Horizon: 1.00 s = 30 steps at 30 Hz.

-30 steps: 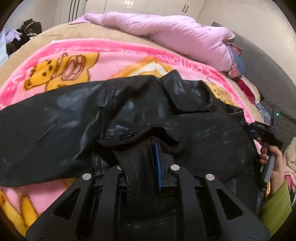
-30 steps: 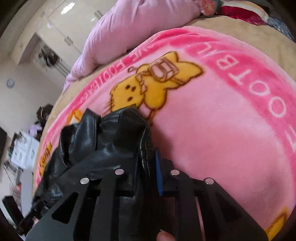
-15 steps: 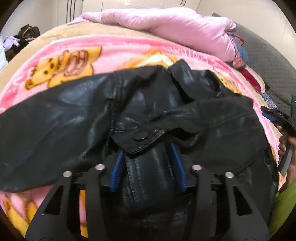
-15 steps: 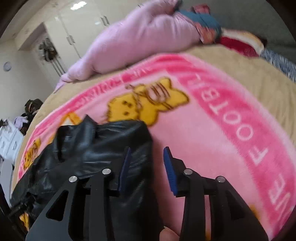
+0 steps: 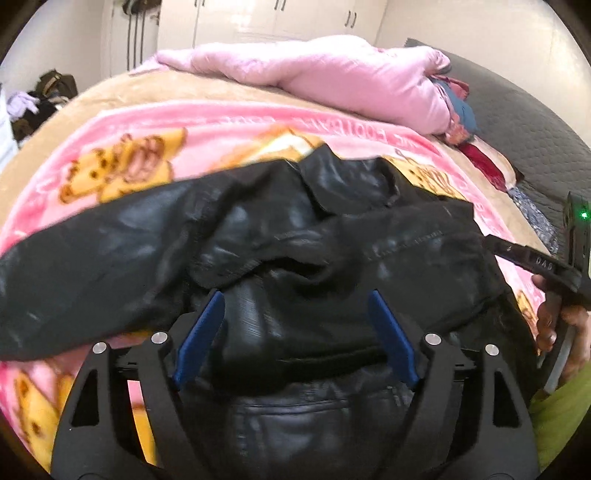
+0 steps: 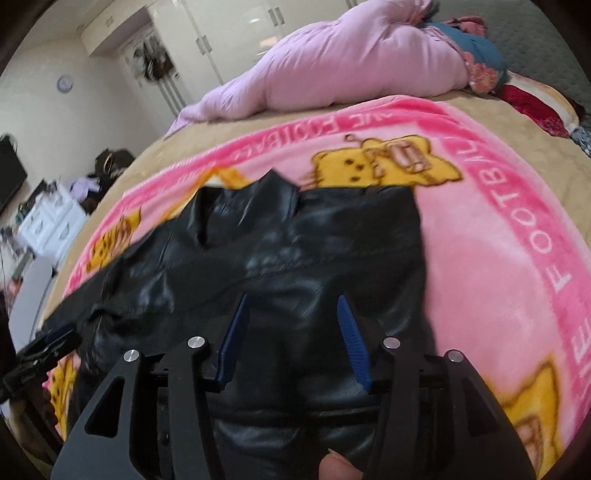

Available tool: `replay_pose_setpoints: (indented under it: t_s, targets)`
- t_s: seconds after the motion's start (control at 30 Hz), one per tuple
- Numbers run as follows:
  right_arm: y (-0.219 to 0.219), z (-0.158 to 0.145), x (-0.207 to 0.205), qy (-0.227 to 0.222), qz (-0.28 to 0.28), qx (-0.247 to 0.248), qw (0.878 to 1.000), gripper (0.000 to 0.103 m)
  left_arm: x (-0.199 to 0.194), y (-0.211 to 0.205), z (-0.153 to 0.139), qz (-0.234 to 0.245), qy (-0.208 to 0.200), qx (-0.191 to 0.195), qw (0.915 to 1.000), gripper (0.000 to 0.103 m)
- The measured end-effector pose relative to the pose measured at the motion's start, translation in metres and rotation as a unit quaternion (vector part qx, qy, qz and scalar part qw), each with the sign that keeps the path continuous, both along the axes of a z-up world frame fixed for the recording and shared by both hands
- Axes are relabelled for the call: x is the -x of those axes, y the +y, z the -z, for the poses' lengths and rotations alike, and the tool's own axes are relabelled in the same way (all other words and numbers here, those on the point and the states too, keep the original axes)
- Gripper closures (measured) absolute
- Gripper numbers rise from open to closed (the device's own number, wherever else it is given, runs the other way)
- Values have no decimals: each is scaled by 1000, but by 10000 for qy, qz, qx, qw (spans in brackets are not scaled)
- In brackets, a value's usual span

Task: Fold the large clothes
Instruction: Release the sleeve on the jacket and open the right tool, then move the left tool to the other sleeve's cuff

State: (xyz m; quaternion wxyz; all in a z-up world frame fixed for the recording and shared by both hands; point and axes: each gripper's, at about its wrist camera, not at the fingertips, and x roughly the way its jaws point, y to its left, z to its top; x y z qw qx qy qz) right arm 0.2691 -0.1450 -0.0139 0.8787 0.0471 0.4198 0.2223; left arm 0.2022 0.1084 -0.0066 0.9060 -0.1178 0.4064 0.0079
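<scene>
Left wrist view: left gripper (image 5: 295,332) spread wide, blue pads (image 5: 201,334) apart w/ nothing pinched, hovering over black leather jacket (image 5: 280,251). Jacket lying crumpled across pink cartoon-bear blanket (image 5: 147,133) on the bed, one sleeve (image 5: 85,266) stretched out to the left, collar toward the far side. Right gripper (image 5: 546,267) at jacket's right edge, held in person's hand (image 5: 561,328) (green sleeve below, green LED lit on the unit). Pale pink duvet (image 5: 332,77) bunched at far edge of bed, white wardrobe doors (image 5: 273,18) behind.

Right wrist view: right gripper (image 6: 291,336) also spread, pads (image 6: 352,345) clear of the leather, nothing gripped. Jacket (image 6: 295,251) directly below and ahead, right edge bordering bare pink blanket (image 6: 498,240) w/ white lettering. Left gripper (image 6: 40,350) partly visible at far left, by jacket's edge. Duvet (image 6: 351,70) beyond, white drawer unit (image 6: 51,225) left of bed.
</scene>
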Motion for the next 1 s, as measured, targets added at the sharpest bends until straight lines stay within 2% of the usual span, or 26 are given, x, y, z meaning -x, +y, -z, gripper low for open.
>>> replay_pose_setpoints:
  t_s: [0.07,0.17,0.27,0.33,0.47,0.53,0.67,0.8,0.9,1.0]
  targets:
    - [4,4,7,57,-22,119,9999,47,-2,-9,8,108,94,-38,9999,29]
    - [5,13,11,221,-27,190,9996,47,-6,-14,21,153,318,-210,9992,26]
    - [3,29,9,501,182,397,9978,47,-10,-9,35,51,548,-245,9982,26]
    - [-1,37,6,662,260,344,9969,47,-9,-4,43,-29,635,-214,9977,26]
    - [-6,44,6,722,344,180,9966,47,-1,2,43,-120,510,-33,9986,26]
    - [-7,42,10,607,370,148,9974,47,3,3,38,-137,406,3,9991,23]
    - [-2,29,29,244,349,268,9987,35,10,3,27,-141,303,-5,9994,23]
    - [1,19,44,18,339,229,9992,19,19,2,16,-179,165,-36,9997,10]
    - [7,11,56,-165,278,205,9993,10,25,0,13,-155,161,-96,9997,10]
    - [16,2,70,-367,223,249,9988,6,30,1,8,-169,123,-136,9997,9]
